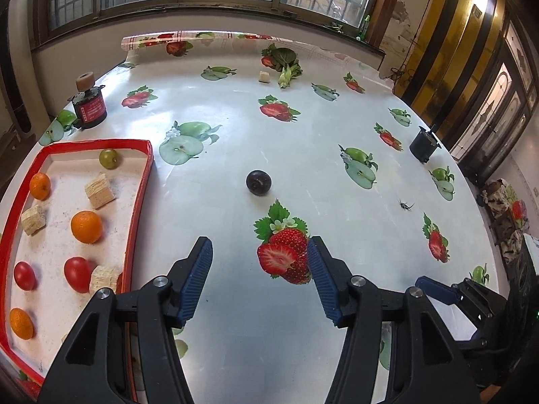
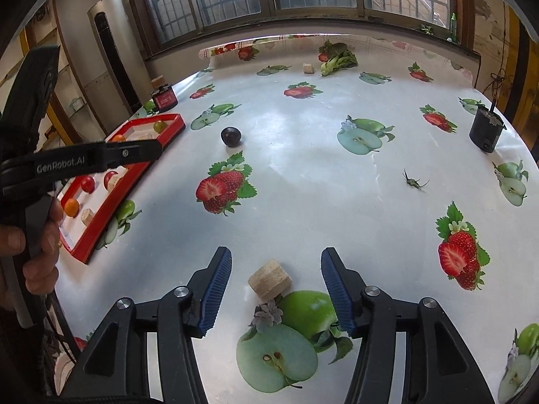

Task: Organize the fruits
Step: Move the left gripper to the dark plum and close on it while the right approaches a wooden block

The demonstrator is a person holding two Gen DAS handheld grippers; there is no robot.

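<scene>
The red tray (image 1: 139, 202) sits at the left of the table (image 1: 303, 155) and already holds oranges, tomatoes and a green grape (image 1: 108, 158); the dark plum (image 1: 258, 182) lies alone on the cloth just right of the tray. Both tongs are released and empty: the left gripper (image 1: 259, 279) points toward the plum, the right gripper (image 2: 276, 289) straddles a wafer block (image 2: 269, 279) without touching. I judge the plum comes next, so centre the blue pads on its widest part and clench gently, since it can roll.

A white glossy surface (image 1: 303, 155) printed with strawberries and green apples carries a black cylindrical jar with a red label and cork stopper (image 1: 88, 106) near its far left edge. A dark round container (image 1: 422, 144) stands by the right edge. A leafy green vegetable (image 1: 286, 62) lies at the far edge, a small dark stem scrap (image 1: 406, 205) towards the right.
</scene>
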